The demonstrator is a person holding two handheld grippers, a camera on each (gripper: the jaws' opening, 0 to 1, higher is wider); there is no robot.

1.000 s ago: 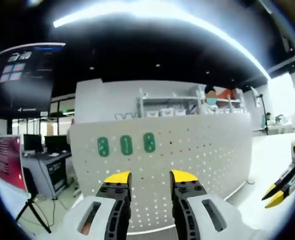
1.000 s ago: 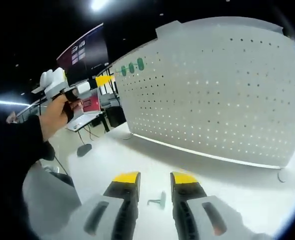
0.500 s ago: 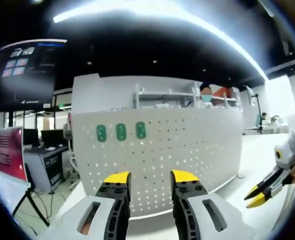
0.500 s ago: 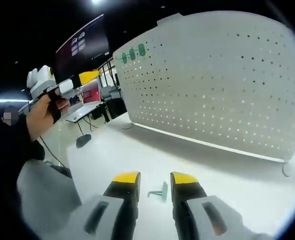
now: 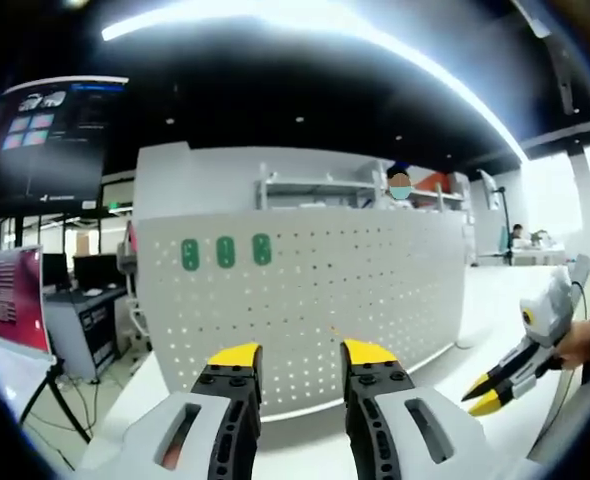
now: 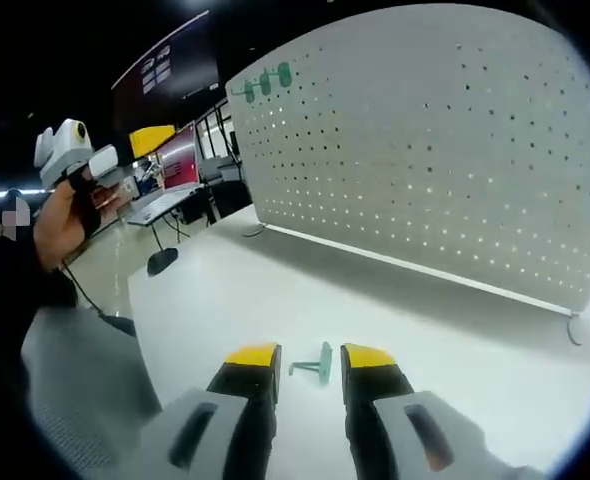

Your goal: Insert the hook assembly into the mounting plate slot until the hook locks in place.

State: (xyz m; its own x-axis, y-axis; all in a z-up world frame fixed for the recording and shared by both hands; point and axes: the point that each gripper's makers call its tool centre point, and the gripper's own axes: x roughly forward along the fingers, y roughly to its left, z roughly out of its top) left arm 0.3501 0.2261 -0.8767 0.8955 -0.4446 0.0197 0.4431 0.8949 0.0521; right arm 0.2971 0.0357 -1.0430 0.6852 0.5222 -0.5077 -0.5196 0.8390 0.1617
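1. The right tool (image 6: pixel 309 358) hovers low over the white counter (image 6: pixel 225 300), its yellow-tipped jaws apart and holding nothing; a small pale-green hook assembly (image 6: pixel 318 364) lies on the counter just ahead, in line with the gap between the jaws.

2. The hook looks like a light moulded plastic piece, with a flat oval base standing on edge and a thin stem reaching left. It will probably be stiff but easy to nudge or flick away on the smooth counter, so a slow closing pinch seems wise.

3. The best hold is likely across the stem or the base's edges, leaving the back of the base free to enter a slot; the small size leaves little margin for a skewed grip.

4. The left tool (image 5: pixel 301 356) is held up in the air, jaws apart and empty, facing the white perforated mounting plate (image 5: pixel 305 300) that stands upright on the counter.

5. Three green oval pieces (image 5: pixel 225 252) already sit in a row near the plate's upper left corner, seen in the left gripper view.

6. In the right gripper view the person's hand (image 6: pixel 67 215) grips the left tool's handle, well to the left of the plate.

7. Beyond the plate stand shelving, desks with monitors and a dark wall screen (image 5: pixel 50 135).
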